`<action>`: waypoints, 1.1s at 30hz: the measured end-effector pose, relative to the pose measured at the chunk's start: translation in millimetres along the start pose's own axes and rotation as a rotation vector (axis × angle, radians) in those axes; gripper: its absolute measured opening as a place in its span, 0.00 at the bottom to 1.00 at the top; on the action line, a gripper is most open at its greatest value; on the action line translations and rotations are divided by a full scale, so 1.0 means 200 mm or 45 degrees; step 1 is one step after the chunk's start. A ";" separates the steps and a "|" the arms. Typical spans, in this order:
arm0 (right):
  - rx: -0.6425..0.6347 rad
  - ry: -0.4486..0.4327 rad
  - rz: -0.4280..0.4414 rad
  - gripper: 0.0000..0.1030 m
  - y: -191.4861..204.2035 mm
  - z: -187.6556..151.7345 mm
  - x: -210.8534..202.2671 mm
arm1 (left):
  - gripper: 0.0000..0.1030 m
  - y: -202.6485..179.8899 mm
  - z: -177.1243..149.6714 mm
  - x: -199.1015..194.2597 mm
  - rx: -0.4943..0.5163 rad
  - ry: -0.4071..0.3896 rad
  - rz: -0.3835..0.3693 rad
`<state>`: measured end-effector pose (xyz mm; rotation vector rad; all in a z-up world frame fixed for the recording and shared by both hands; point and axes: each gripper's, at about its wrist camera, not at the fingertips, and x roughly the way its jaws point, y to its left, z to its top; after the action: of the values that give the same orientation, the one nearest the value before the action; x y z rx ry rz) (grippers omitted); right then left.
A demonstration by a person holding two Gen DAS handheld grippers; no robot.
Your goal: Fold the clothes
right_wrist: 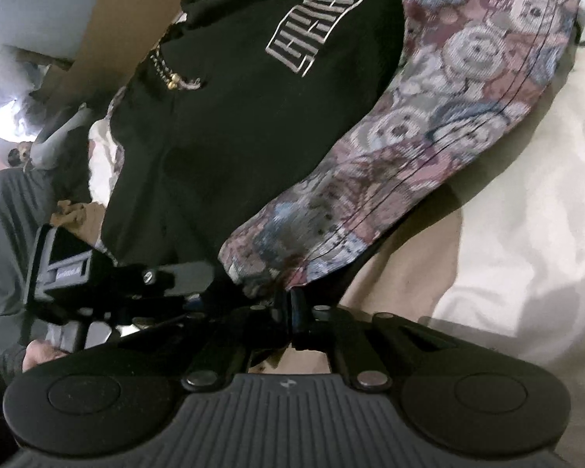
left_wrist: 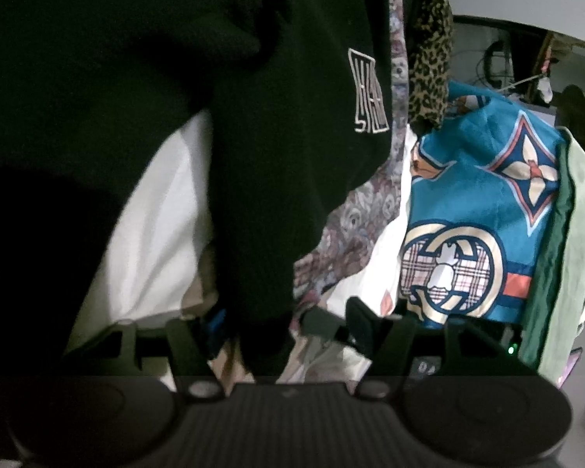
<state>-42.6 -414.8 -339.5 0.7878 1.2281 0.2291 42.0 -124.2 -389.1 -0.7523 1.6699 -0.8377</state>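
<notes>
Garments pinched at the hem

Black top [right_wrist: 222, 124] lies over one patterned garment [right_wrist: 429, 124] on the bed [right_wrist: 526, 234], probably for folding. Right tongs [right_wrist: 292, 312], at six o'clock, are clenched on the patterned hem. Left tongs [left_wrist: 277, 331] stand parted around black cloth; grip unclear.

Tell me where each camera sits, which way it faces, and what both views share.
Left wrist: on the left gripper, looking along its fingers at the black garment between them, teal blanket beyond.
Right wrist: on the right gripper, tilted down, jaws shut on the patterned cloth; the left gripper and a hand show.
Shared: black garment with white logo, patterned cloth.
</notes>
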 end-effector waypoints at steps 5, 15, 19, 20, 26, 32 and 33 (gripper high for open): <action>-0.004 -0.036 -0.030 0.00 -0.02 0.03 -0.03 | 0.64 0.00 -0.02 -0.02 0.057 0.010 0.012; -0.057 -0.148 -0.123 0.02 -0.09 0.12 -0.19 | 0.19 -0.02 -0.04 0.05 0.172 0.031 0.148; -0.127 -0.310 -0.227 0.06 -0.12 0.24 -0.39 | 0.12 -0.03 -0.04 0.06 0.182 0.041 0.160; -0.140 -0.358 -0.273 0.09 -0.14 0.28 -0.44 | 0.11 -0.03 -0.04 0.05 0.181 0.041 0.156; -0.189 -0.531 -0.454 0.30 -0.25 0.47 -0.57 | 0.04 -0.04 -0.05 0.00 0.170 0.041 0.121; -0.215 -0.518 -0.579 0.39 -0.38 0.59 -0.49 | 0.03 -0.06 -0.06 -0.04 0.154 0.040 0.082; -0.227 -0.510 -0.589 0.41 -0.39 0.59 -0.48 | 0.03 -0.06 -0.05 -0.03 0.154 0.044 0.074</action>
<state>11.7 -573.3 -304.4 0.3546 0.9595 -0.1892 33.8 -123.7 -373.8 -0.6066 1.6479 -0.9062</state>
